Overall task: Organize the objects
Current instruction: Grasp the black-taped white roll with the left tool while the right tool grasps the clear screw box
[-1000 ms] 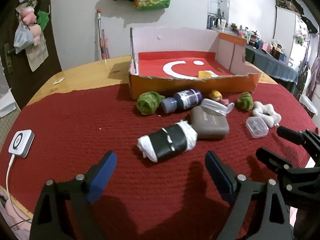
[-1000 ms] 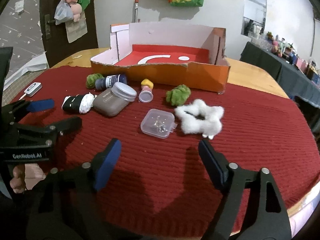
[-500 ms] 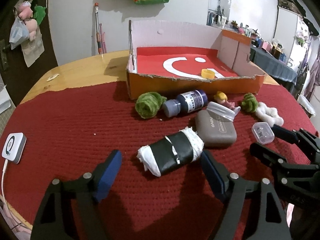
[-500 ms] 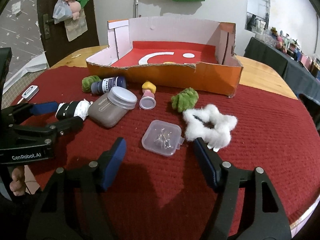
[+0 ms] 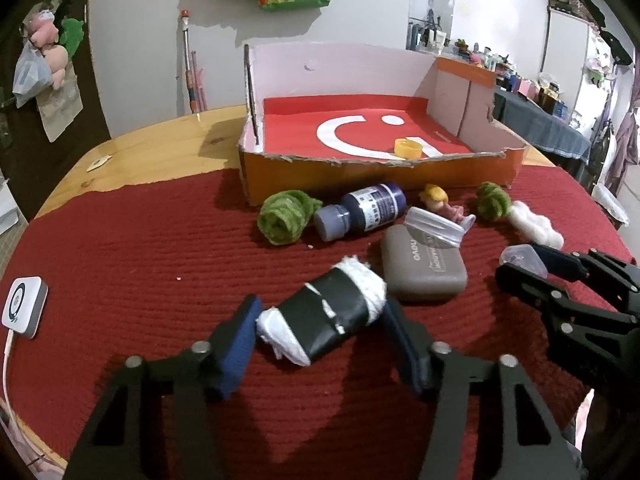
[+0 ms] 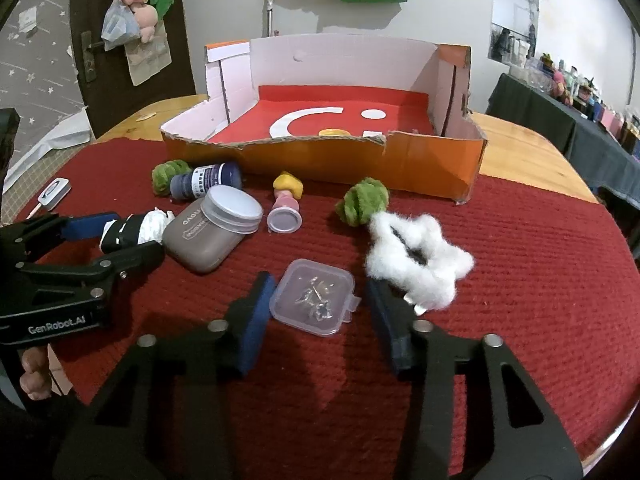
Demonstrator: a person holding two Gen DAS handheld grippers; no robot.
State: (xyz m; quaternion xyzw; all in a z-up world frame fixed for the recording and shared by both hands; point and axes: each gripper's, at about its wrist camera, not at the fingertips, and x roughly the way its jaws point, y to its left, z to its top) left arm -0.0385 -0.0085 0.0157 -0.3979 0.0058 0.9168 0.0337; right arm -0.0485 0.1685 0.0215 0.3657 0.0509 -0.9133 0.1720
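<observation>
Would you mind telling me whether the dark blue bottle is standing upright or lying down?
Lying down: the dark blue bottle rests on its side on the red cloth, cap toward the green pom-pom.

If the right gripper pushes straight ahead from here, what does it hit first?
Probably the small clear plastic box, already between the right gripper's closing fingers; beyond it, the pink figurine. Depth is uncertain.

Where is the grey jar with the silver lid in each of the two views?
Left wrist view: the grey jar lies right of centre, behind the black roll.
Right wrist view: it lies left of centre, beside the pink figure.
Shared landmark: the orange box.
</observation>
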